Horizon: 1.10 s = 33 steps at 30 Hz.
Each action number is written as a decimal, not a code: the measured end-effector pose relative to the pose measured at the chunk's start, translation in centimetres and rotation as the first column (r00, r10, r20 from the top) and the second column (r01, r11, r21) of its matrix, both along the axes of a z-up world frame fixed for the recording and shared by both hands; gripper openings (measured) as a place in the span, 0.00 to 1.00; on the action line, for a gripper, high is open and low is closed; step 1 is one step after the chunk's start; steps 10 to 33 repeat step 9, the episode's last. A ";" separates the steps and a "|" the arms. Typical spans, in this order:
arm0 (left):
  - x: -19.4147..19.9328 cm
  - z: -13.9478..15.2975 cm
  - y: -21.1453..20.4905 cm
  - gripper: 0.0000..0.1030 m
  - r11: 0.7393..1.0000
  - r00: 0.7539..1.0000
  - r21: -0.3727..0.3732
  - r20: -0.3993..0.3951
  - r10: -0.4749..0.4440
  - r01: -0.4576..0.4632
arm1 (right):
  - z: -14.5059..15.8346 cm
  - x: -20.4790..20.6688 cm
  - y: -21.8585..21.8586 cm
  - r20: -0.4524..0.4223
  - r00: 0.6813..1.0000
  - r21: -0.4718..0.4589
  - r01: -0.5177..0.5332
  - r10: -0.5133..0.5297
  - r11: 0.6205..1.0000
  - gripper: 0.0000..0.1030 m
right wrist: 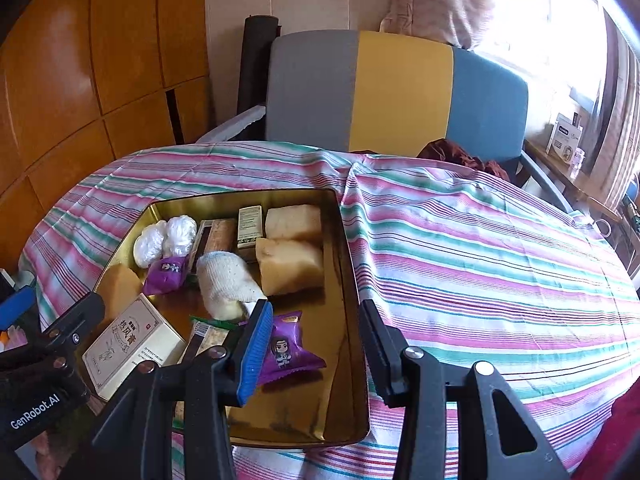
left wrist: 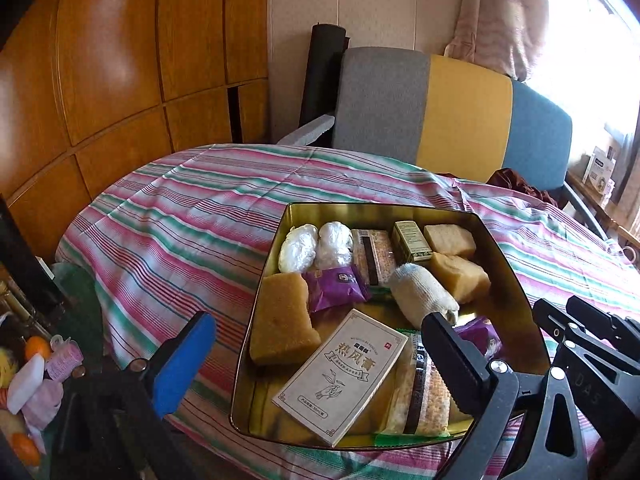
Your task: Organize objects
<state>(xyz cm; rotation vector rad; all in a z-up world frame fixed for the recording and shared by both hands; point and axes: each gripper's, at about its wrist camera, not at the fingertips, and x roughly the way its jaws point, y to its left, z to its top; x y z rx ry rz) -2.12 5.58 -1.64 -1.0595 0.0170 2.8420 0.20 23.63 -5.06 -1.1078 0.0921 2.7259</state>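
A gold tin tray sits on the striped tablecloth and holds several items: a white box with Chinese print, yellow sponge blocks, two purple snack packets, a white rolled cloth, two plastic-wrapped white balls and cracker packs. My left gripper is open, hovering over the tray's near end. My right gripper is open, its jaws astride the tray's right wall.
The round table wears a striped cloth. A grey, yellow and blue chair stands behind it. Wooden panelling is on the left. Small clutter lies at the lower left.
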 end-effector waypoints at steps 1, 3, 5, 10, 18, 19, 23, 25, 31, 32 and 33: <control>0.0 0.0 0.0 1.00 1.000 1.000 0.000 0.001 -0.001 0.001 | 0.0 0.0 0.0 0.000 1.000 -0.001 0.000 0.000 1.000 0.43; 0.2 0.0 0.0 1.00 1.000 1.000 0.008 -0.013 -0.005 0.005 | 0.0 0.0 0.0 -0.001 1.000 -0.001 -0.002 0.002 1.000 0.44; 0.3 0.0 0.1 1.00 1.000 1.000 0.003 -0.021 -0.007 0.007 | -0.1 -0.1 -0.1 0.002 1.000 -0.002 -0.006 0.006 1.000 0.43; 0.2 0.1 0.2 1.00 1.000 1.000 -0.002 -0.023 -0.006 0.006 | -0.1 -0.2 -0.1 0.000 1.000 -0.008 -0.011 0.011 1.000 0.44; 0.2 0.1 0.2 1.00 1.000 1.000 -0.002 -0.023 -0.006 0.006 | -0.1 -0.2 -0.1 0.000 1.000 -0.008 -0.011 0.011 1.000 0.44; 0.2 0.1 0.2 1.00 1.000 1.000 -0.002 -0.023 -0.006 0.006 | -0.1 -0.2 -0.1 0.000 1.000 -0.008 -0.011 0.011 1.000 0.44; 0.2 0.1 0.2 1.00 1.000 1.000 -0.002 -0.023 -0.006 0.006 | -0.1 -0.2 -0.1 0.000 1.000 -0.008 -0.011 0.011 1.000 0.44; 0.2 0.1 0.2 1.00 1.000 1.000 -0.002 -0.023 -0.006 0.006 | -0.1 -0.2 -0.1 0.000 1.000 -0.008 -0.011 0.011 1.000 0.44; 0.2 0.1 0.2 1.00 1.000 1.000 -0.002 -0.023 -0.006 0.006 | -0.1 -0.2 -0.1 0.000 1.000 -0.008 -0.011 0.011 1.000 0.44; 0.2 0.1 0.2 1.00 1.000 1.000 -0.002 -0.023 -0.006 0.006 | -0.1 -0.2 -0.1 0.000 1.000 -0.008 -0.011 0.011 1.000 0.44; 0.2 0.1 0.2 1.00 1.000 1.000 -0.002 -0.023 -0.006 0.006 | -0.1 -0.2 -0.1 0.000 1.000 -0.008 -0.011 0.011 1.000 0.44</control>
